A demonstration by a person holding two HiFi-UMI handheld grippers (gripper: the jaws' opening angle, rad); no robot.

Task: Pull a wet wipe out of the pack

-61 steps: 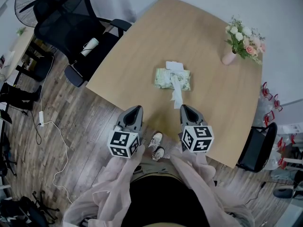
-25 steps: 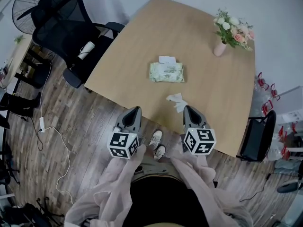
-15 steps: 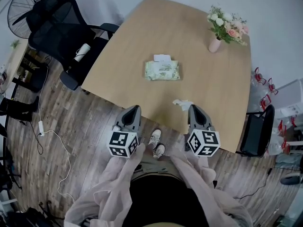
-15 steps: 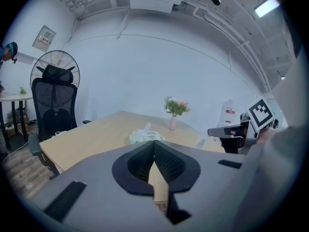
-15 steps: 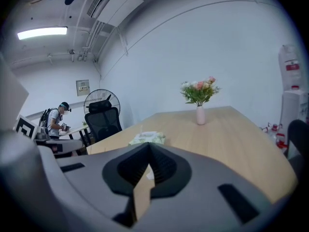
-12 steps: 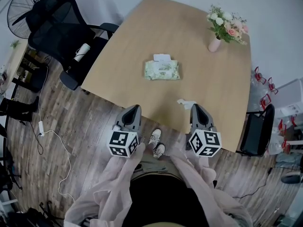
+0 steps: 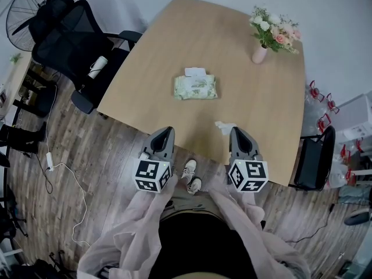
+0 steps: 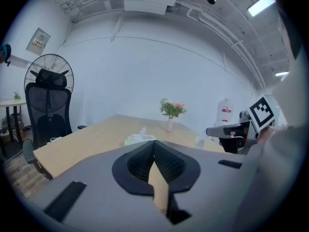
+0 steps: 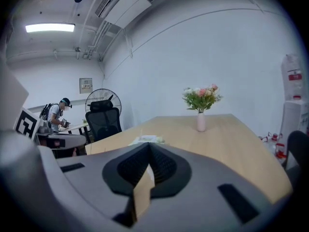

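Pinching the wet wipe [image 7: 224, 126] — right gripper [image 7: 233, 131] clamped; left gripper [image 7: 167, 131] closed, empty.

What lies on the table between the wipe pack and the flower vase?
Nothing. In the head view, the table between the wipe pack and the flower vase is bare wood.

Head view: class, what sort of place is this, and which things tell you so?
Probably an office or meeting room: a large wooden table, a black mesh office chair pulled up beside it, and a standing fan on wood-plank flooring.
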